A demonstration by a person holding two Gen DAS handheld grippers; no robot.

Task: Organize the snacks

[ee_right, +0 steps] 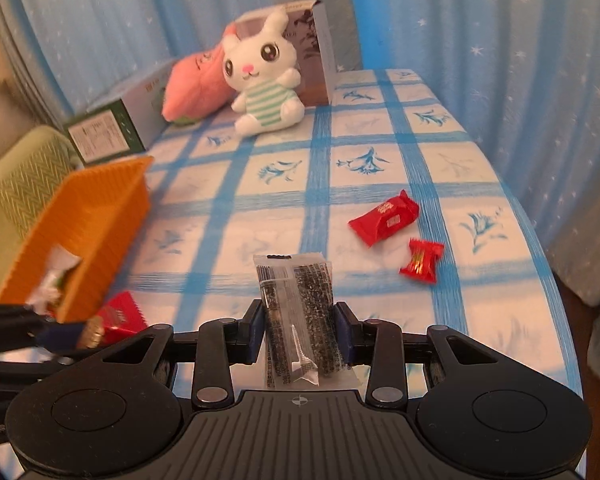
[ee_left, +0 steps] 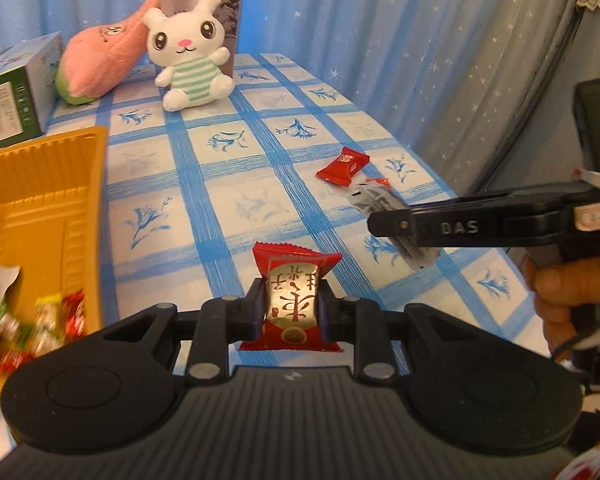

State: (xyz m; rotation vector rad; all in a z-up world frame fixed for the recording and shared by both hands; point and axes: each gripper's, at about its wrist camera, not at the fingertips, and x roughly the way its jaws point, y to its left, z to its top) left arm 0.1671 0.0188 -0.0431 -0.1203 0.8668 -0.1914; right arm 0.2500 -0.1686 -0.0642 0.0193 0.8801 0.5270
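My left gripper (ee_left: 292, 305) is shut on a red snack packet with a gold label (ee_left: 296, 270), held above the blue checked tablecloth. My right gripper (ee_right: 300, 322) is shut on a clear packet with dark speckled contents (ee_right: 296, 288). In the left wrist view the right gripper (ee_left: 392, 222) reaches in from the right with that packet (ee_left: 370, 196). An orange tray (ee_left: 48, 148) (ee_right: 100, 200) holding several wrapped snacks stands at the left. Two red snacks lie loose on the cloth, a larger one (ee_right: 384, 218) (ee_left: 342, 165) and a small one (ee_right: 422, 260).
A white plush rabbit (ee_left: 188, 52) and a pink plush (ee_left: 100, 64) lean on a box (ee_left: 228, 12) at the back. A green and white carton (ee_left: 16, 92) stands back left. The table drops off along its right edge (ee_right: 540, 240), next to blue curtains. A hand (ee_left: 560, 292) holds the right gripper.
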